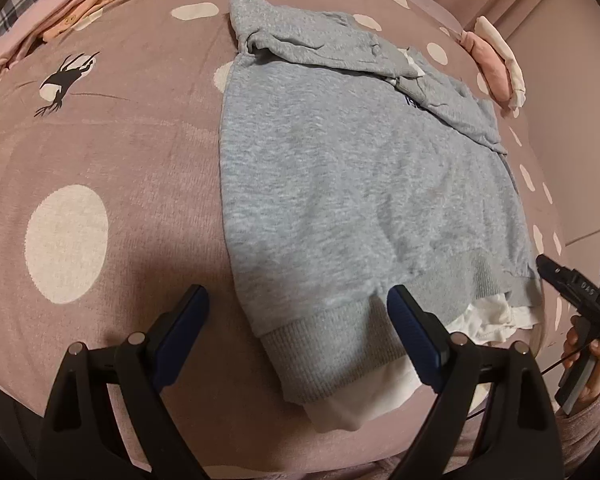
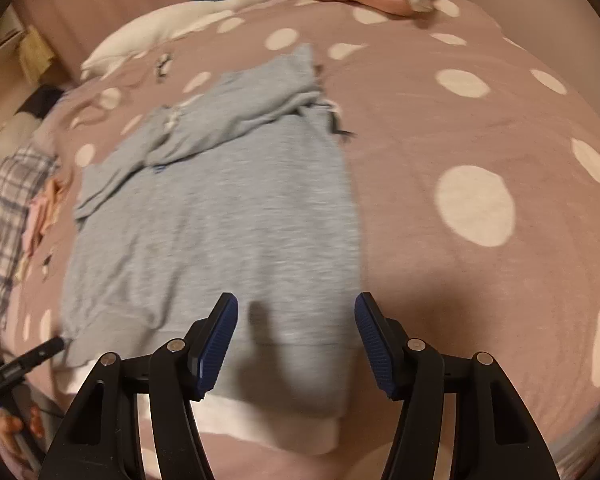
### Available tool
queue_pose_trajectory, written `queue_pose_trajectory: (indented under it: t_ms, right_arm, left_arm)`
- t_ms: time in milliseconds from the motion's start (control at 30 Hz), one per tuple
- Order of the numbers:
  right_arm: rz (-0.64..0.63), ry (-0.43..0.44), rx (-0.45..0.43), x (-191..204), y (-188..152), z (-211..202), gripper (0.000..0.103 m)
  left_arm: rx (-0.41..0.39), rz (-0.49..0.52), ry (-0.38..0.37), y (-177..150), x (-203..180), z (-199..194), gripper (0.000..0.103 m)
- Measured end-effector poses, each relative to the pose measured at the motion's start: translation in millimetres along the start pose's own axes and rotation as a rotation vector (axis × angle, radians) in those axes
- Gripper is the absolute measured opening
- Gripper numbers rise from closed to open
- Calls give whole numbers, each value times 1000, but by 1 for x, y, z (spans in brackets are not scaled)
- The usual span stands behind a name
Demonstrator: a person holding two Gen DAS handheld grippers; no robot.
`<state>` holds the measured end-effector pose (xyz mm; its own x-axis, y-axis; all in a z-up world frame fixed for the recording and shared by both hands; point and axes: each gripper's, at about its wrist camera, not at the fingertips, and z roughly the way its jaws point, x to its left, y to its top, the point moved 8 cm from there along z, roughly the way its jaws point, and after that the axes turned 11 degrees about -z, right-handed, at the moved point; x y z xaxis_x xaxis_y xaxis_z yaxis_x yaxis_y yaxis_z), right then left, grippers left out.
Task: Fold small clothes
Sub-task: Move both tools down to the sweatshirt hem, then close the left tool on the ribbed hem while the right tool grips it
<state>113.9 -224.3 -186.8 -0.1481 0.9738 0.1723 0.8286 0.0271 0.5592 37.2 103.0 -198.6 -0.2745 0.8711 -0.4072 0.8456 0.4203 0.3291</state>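
Left wrist view, grey sweatshirt (image 1: 340, 184) hem beneath left claw (image 1: 298, 298) — jaws apart, empty

Right wrist view smeared by motion blur; grey sweatshirt (image 2: 220, 220) hid most of white garment (image 2: 260, 424); small chest print illegible.

place: home bedroom | cues: spotted bedspread (image 1: 132, 152), goose plush (image 2: 172, 24), folded clothes (image 1: 60, 16)
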Motion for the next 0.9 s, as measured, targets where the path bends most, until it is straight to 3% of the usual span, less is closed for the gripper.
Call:
queue_pose_trajectory:
  t_ms: [200,267,733,800,900]
  right_arm:
    - [51,28,46,-10,-11,11,60]
    - [45,36,43,-7,-12,11,65]
    - [28,138,30,14,3,25,66]
    - [41,154,24,14,6,26,66]
    - [70,187,16,13,9,28,66]
  left_arm:
    - [5,-2,7,3,-2,3,91]
    - [8,-4,1,4,-4,4,91]
    - [44,24,-32,11,-27,21,91]
    - [49,15,-49,13,-28,22,91]
    - [67,-46,-138,19,-26,21,91]
